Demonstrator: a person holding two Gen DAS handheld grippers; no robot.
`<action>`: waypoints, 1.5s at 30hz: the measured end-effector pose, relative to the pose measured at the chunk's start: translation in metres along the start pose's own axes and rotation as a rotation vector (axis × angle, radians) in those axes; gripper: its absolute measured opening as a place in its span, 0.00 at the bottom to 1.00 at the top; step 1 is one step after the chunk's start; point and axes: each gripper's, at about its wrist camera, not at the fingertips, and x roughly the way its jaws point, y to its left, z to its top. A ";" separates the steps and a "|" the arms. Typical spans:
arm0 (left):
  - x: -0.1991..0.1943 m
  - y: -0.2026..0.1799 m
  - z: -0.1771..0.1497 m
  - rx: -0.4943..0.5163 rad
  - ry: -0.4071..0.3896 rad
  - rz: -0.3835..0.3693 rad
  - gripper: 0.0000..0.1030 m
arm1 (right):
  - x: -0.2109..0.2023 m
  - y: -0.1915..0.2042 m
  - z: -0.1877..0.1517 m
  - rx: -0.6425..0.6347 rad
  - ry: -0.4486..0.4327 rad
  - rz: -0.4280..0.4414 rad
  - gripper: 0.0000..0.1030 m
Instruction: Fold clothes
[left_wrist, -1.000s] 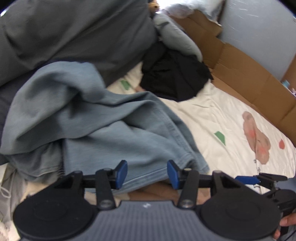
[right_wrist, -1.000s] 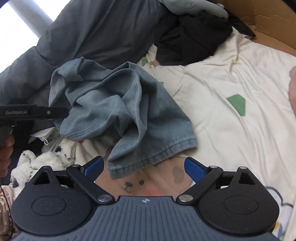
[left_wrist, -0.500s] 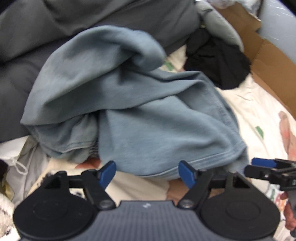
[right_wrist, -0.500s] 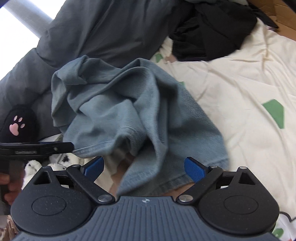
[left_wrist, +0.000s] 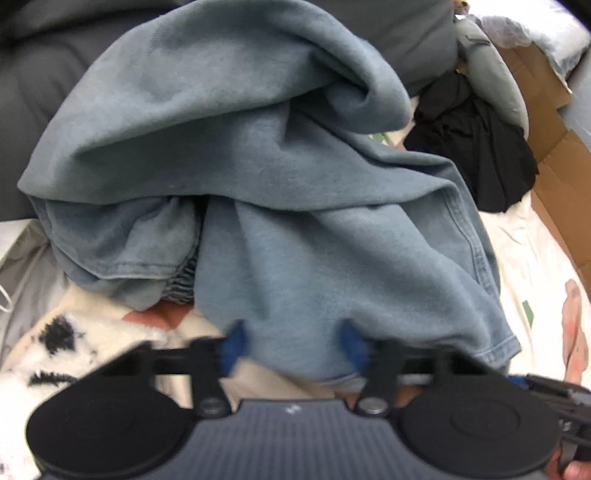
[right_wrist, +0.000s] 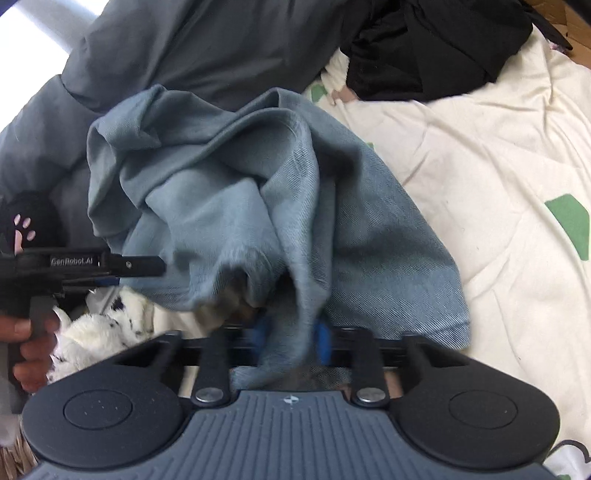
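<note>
We are at the pickup: our right gripper (right_wrist: 290, 338) has its fingers pinched on a fold of the jeans (right_wrist: 258, 206) heaped mid-frame on the bed (right_wrist: 498, 166), our left gripper (left_wrist: 291, 345) wide at the hem; next, close it and spread.

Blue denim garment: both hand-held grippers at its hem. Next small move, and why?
Probably close the left hand-held gripper on the hem. Its blue fingers stand apart with the near edge of the blue denim garment between them, ungripped. The right hand-held gripper looks pinched on a fold of the same cloth. With both holding, the crumpled garment can be lifted and spread over the cream sheet.
</note>
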 end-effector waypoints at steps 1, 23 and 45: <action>-0.001 -0.002 0.000 0.006 -0.001 -0.009 0.17 | -0.002 -0.002 0.000 0.009 0.000 -0.004 0.03; -0.071 -0.118 -0.001 0.214 -0.098 -0.263 0.12 | -0.124 -0.028 -0.015 0.005 -0.066 -0.190 0.01; -0.140 -0.244 -0.042 0.385 -0.041 -0.483 0.11 | -0.310 -0.047 -0.037 0.014 -0.126 -0.446 0.01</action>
